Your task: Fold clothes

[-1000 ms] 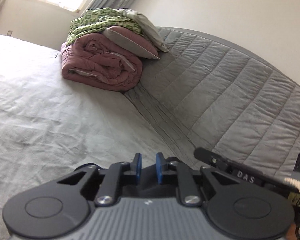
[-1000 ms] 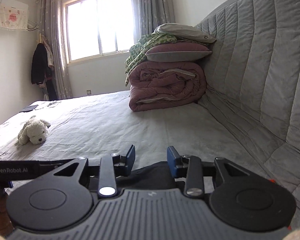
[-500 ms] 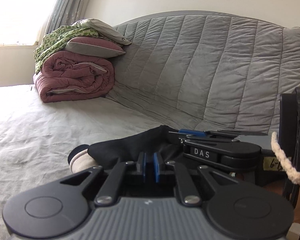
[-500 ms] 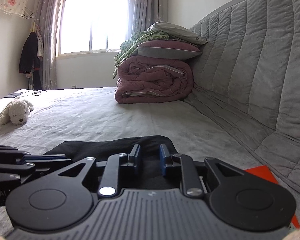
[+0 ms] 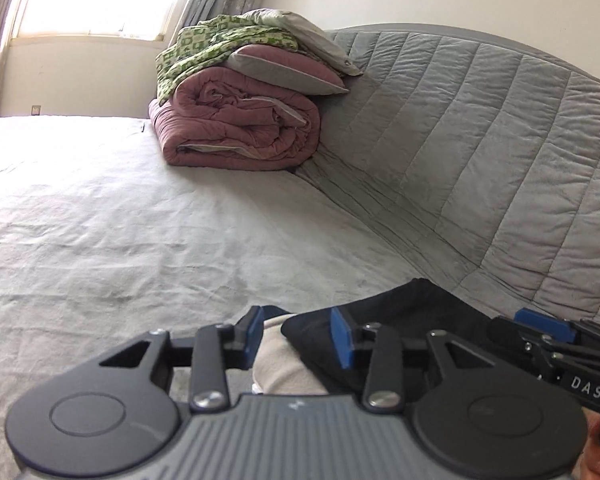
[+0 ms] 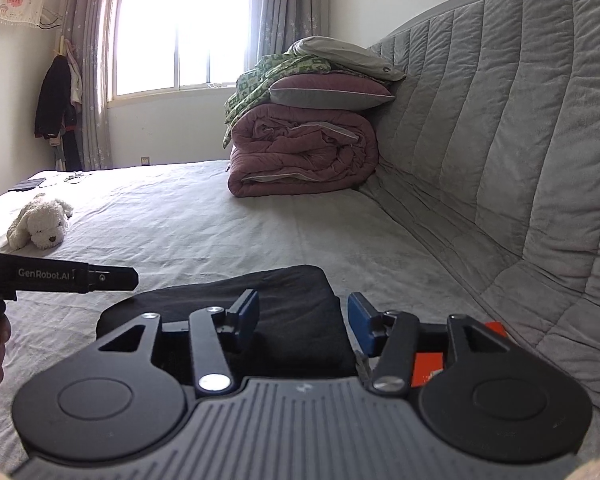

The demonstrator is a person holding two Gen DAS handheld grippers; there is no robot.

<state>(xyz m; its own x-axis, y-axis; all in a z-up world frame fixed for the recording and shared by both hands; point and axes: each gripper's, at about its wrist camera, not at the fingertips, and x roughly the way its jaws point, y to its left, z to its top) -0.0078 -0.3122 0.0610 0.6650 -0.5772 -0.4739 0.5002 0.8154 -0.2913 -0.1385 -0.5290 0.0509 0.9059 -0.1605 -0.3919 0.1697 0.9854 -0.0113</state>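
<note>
Left gripper [image 5: 300,334] jaws opening, pads off the black garment [image 6: 284,312], right gripper [image 6: 303,314] jaws opening over the same fabric, nothing clamped, garment lying folded on grey bed sheet [image 6: 204,224] at 6 o'clock, pink quilt roll [image 6: 300,152] sitting at 12 o'clock.

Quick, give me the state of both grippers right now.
Left gripper: jaws opening, pads apart and gripping nothing; the black garment and a cream cloth lie between them.
Right gripper: jaws opening, above the black garment, gripping nothing.
</note>
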